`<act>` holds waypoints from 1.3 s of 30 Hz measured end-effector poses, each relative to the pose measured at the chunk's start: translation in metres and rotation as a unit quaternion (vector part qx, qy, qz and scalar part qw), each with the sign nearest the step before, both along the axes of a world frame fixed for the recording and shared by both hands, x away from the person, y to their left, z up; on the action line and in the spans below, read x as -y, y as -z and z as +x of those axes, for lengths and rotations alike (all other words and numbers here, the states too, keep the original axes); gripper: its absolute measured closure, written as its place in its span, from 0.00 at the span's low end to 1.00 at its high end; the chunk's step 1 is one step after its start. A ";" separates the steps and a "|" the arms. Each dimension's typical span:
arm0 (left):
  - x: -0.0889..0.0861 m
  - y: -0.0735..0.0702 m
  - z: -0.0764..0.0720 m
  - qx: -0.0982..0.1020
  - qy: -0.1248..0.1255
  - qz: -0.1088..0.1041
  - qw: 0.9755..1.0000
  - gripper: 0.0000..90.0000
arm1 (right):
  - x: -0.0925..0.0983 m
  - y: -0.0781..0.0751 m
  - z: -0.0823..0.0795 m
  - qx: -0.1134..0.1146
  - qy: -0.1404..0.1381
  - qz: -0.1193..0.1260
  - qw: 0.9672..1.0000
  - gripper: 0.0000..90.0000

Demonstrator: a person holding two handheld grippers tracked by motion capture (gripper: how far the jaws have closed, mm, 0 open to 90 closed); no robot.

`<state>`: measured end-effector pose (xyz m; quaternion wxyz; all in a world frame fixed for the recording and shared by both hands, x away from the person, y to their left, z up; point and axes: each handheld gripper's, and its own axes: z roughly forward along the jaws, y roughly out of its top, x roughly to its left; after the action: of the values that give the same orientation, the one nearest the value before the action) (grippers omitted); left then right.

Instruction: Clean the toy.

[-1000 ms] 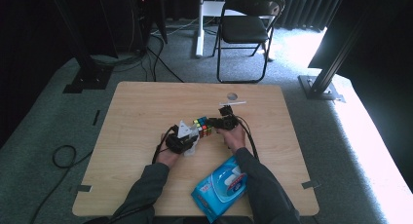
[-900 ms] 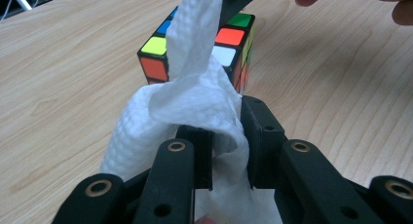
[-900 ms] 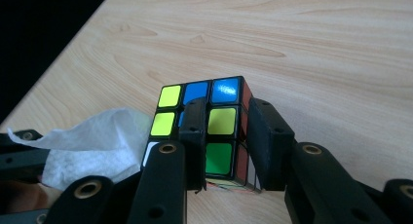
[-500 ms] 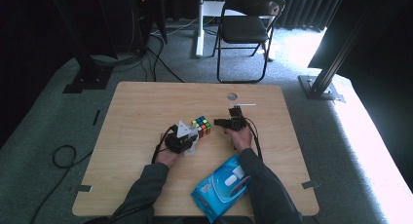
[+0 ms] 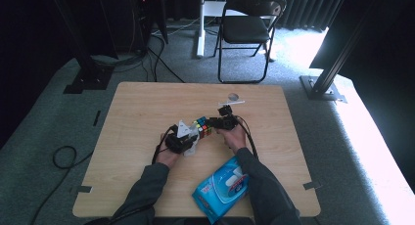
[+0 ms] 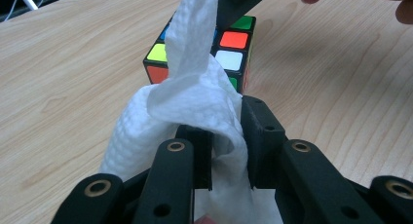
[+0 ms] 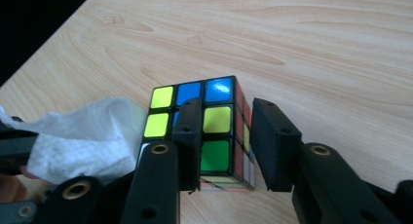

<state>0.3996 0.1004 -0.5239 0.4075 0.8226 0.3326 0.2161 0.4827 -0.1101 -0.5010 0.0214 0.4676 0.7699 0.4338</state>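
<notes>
Left gripper view puts the Rubik's cube [image 6: 204, 51] just past our left tongs [image 6: 226, 141], which are clenched on a white wet wipe [image 6: 190, 107] draped against the cube's near side. Our right tongs [image 7: 226, 139] stand parted around the cube's right-hand layers, apparently not yet gripping. We judge the cleaning under way, with several faces probably still unwiped. On the wooden surface [image 5: 147, 112] the cube sits near the middle, well clear of every edge; only the blue wipes packet [image 5: 220, 188] crowds the near side, beside our right forearm.
</notes>
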 end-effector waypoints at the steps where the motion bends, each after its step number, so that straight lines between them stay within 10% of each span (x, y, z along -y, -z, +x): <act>1: 0.000 0.000 0.000 0.000 0.000 0.000 1.000 0.84 | 0.000 0.000 0.000 0.000 -0.003 0.001 1.000 0.78; 6: 0.001 0.000 -0.001 0.001 0.000 -0.002 1.000 0.84 | -0.001 -0.001 -0.001 -0.006 0.002 -0.003 1.000 0.78; 12: -0.001 -0.001 -0.001 0.001 0.000 -0.002 1.000 0.84 | 0.022 0.008 0.008 -0.063 0.030 0.083 0.994 0.79; 17: -0.001 0.000 -0.001 0.000 -0.001 -0.003 1.000 0.84 | 0.037 0.008 0.010 -0.065 0.061 0.082 0.993 0.82; 20: 0.000 0.000 -0.001 0.000 0.000 -0.003 1.000 0.83 | 0.042 0.012 0.008 -0.058 0.094 -0.003 0.994 0.82; 26: 0.000 0.000 -0.001 -0.001 0.000 -0.002 1.000 0.83 | 0.049 0.006 0.001 -0.021 0.099 -0.004 0.995 0.70; 39: -0.001 0.000 -0.001 0.000 -0.001 -0.003 1.000 0.83 | 0.038 -0.012 -0.005 0.060 0.005 -0.004 0.998 0.46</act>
<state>0.3985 0.1013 -0.5242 0.4095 0.8210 0.3347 0.2153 0.4775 -0.1486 -0.4888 0.0716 0.4442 0.7667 0.4579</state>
